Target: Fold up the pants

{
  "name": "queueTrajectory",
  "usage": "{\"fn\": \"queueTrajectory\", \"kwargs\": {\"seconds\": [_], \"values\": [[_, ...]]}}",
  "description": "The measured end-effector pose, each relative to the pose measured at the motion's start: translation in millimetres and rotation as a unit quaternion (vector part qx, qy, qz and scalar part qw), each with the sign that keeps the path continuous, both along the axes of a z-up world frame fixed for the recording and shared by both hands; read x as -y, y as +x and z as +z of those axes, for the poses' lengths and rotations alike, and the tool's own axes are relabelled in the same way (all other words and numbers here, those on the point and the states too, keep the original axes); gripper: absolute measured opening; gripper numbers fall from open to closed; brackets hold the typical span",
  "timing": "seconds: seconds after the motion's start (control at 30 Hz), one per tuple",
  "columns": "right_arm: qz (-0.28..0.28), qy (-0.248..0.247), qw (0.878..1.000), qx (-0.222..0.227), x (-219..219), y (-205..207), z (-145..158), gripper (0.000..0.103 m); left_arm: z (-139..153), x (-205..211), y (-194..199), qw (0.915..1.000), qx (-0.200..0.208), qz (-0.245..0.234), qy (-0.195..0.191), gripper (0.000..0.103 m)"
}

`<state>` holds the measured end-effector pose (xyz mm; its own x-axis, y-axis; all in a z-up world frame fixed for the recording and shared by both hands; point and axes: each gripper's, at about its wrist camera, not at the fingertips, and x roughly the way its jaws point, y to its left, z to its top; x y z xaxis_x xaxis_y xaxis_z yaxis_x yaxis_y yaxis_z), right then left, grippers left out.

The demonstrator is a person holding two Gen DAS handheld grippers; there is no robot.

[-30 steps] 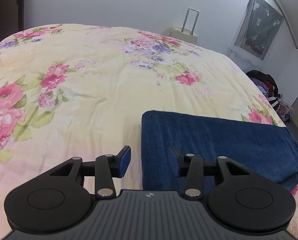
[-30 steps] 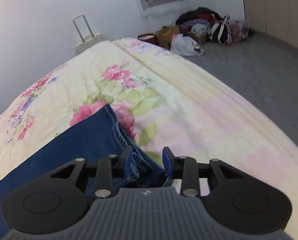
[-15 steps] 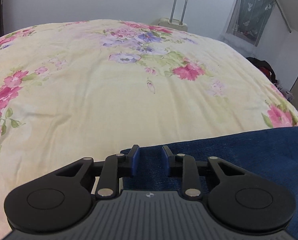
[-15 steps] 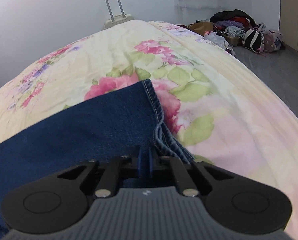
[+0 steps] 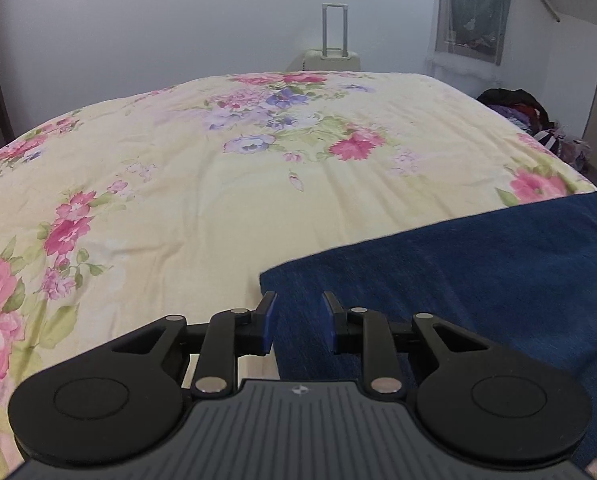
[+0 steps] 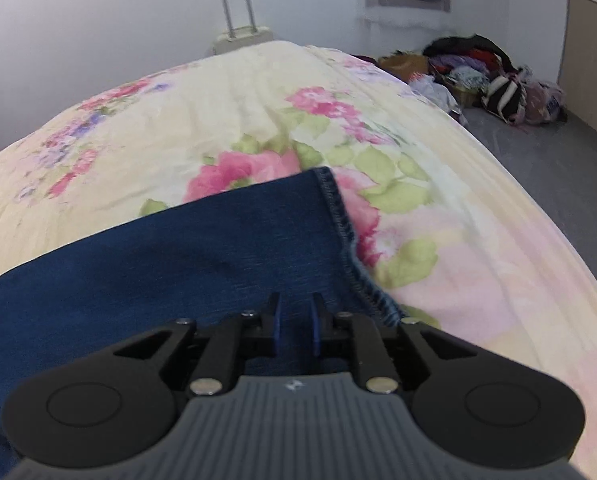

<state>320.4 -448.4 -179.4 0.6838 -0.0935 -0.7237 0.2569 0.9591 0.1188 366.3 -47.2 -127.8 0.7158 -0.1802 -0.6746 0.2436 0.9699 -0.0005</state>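
Note:
The folded dark blue jeans (image 5: 478, 280) lie flat on the floral bedspread (image 5: 218, 200). My left gripper (image 5: 296, 322) is open over the jeans' near left corner, its left finger at the fold edge, holding nothing. In the right wrist view the jeans (image 6: 178, 256) show a stitched hem along their right side. My right gripper (image 6: 294, 324) is a little open above the jeans near that hem, with denim seen in the gap between the pads.
A cream suitcase (image 5: 330, 56) with a raised handle stands against the far wall beyond the bed. A heap of clothes and bags (image 6: 482, 72) lies on the grey floor (image 6: 558, 168) right of the bed.
Both grippers closed onto the jeans half a second ago and have now opened again. The left gripper has pulled back and risen; the right has opened slightly.

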Motion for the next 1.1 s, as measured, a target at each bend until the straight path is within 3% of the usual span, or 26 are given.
{"fn": "queueTrajectory", "kwargs": {"seconds": [0.17, 0.33, 0.4, 0.47, 0.73, 0.87, 0.93, 1.03, 1.1], "values": [[0.067, 0.043, 0.996, 0.026, -63.1, -43.7, 19.2, 0.017, 2.7, 6.9, -52.1, 0.9994, 0.002, -0.029, -0.021, 0.029], [0.099, 0.076, 0.992, 0.036, -124.9, -74.3, 3.6, 0.017, -19.2, 9.2, -70.1, 0.9991, -0.032, -0.02, -0.018, 0.029], [0.097, 0.063, 0.993, 0.03, -137.8, -77.3, -2.9, 0.017, -30.9, 7.2, -74.0, 0.9987, -0.043, -0.021, -0.018, 0.029], [0.099, 0.041, 0.994, 0.023, -146.3, -77.0, -10.1, 0.017, -39.4, 5.4, -73.2, 0.9981, -0.056, -0.016, -0.02, 0.028], [0.088, 0.036, 0.995, -0.024, -148.6, -68.1, -42.1, 0.016, -56.1, -1.2, -81.7, 0.9949, -0.098, -0.011, -0.02, 0.024], [0.066, 0.082, 0.994, -0.028, -136.4, -70.3, -35.7, 0.016, -40.7, -2.6, -87.3, 0.9956, -0.093, -0.005, -0.014, 0.024], [0.03, 0.138, 0.99, -0.021, -116.3, -76.3, -27.8, 0.021, -23.0, -0.9, -93.8, 0.998, -0.062, -0.004, -0.014, 0.024], [-0.042, 0.207, 0.977, 0.015, -75.2, -94.8, -10.6, 0.05, 4.4, 10.4, -93.3, 0.9991, -0.028, -0.02, -0.025, 0.026], [-0.087, 0.245, 0.965, 0.039, -46.2, -107.2, -3.6, 0.06, 17.9, 23.1, -87.4, 0.9988, -0.016, -0.031, -0.034, 0.027]]}}
